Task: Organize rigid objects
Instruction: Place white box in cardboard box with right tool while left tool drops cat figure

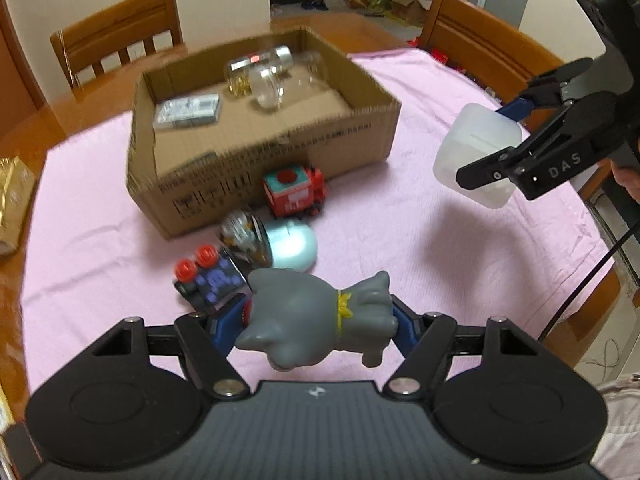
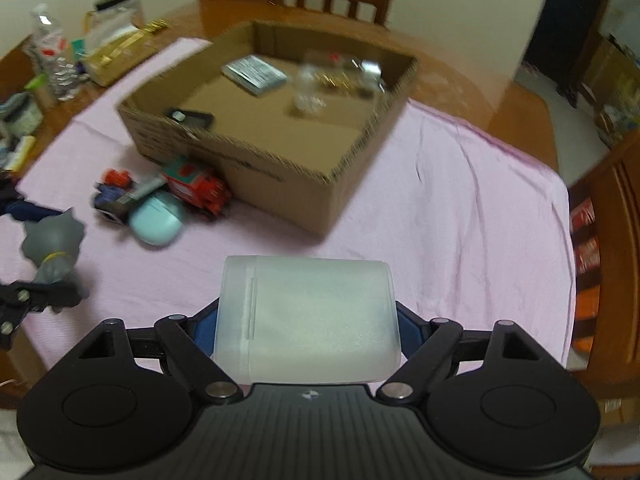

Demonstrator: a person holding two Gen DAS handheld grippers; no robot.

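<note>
Wooden table [image 1: 36,128], mostly covered by a pink cloth [image 1: 400,232]. On the cloth, centre of the left wrist view: open cardboard box [image 1: 256,184]. Just below its front wall, clustered: red toy train [image 1: 294,192], pale teal rounded case [image 1: 290,246], clear globe [image 1: 242,236], dark toy with red knobs [image 1: 206,276]. On bare wood, upper left of the right wrist view: gold packet [image 2: 116,54], plastic bottle [image 2: 50,48], assorted clutter.

Left gripper [image 1: 316,320]: I've got it clamped on the grey figurine [image 1: 320,312].
Right gripper [image 1: 496,140]: I'm gripping the frosted container [image 1: 472,152].
Cardboard box [image 1: 280,152]: 2 jars [image 1: 264,76] inside.
</note>
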